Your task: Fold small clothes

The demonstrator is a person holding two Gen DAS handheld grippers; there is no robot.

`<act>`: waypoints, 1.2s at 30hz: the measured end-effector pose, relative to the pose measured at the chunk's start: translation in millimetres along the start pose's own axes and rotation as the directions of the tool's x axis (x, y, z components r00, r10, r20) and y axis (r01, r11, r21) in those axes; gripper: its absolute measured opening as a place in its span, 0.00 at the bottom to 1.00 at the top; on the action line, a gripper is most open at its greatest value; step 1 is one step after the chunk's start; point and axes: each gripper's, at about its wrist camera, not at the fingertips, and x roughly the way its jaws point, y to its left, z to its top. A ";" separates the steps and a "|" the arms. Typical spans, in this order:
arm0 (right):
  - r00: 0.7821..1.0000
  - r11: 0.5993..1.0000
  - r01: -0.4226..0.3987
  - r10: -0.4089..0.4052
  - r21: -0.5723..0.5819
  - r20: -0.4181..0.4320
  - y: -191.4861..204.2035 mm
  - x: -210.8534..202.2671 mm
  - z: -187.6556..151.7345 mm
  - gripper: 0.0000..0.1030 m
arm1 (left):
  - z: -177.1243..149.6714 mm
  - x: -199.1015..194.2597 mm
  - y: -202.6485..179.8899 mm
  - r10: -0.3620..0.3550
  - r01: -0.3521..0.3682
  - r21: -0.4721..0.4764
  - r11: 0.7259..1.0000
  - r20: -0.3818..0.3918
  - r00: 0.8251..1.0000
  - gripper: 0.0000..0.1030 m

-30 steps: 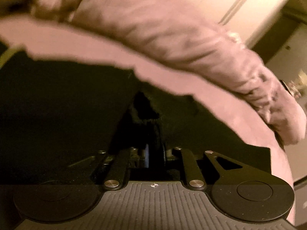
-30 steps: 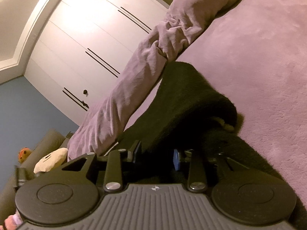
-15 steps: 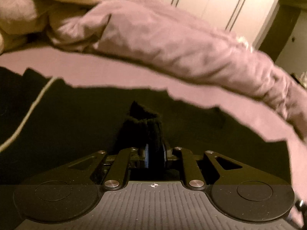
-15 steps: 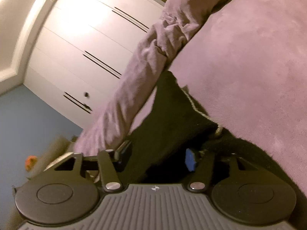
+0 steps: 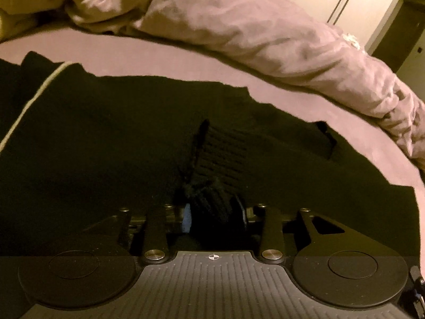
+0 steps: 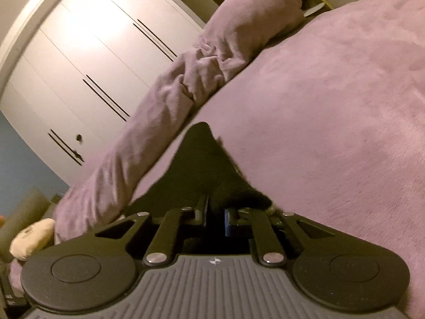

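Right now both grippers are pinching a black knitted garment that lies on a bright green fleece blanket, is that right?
Not quite: the blanket is mauve-pink fleece, not green, as the right wrist view shows. The rest holds: the left gripper and right gripper each pinch the black knitted garment lying on it.

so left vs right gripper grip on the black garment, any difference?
The left gripper pinches a thick ribbed bunch of the black knit garment, which is spread wide ahead. The right gripper pinches a narrow corner that tapers to a point. Both are shut on it over the mauve fleece blanket.
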 end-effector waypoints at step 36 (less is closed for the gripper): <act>0.997 0.977 0.071 -0.077 -0.203 -0.021 21.8 5.4 -12.5 0.12 | -11.5 -37.7 18.7 0.080 -0.080 0.041 0.996 0.002 0.997 0.52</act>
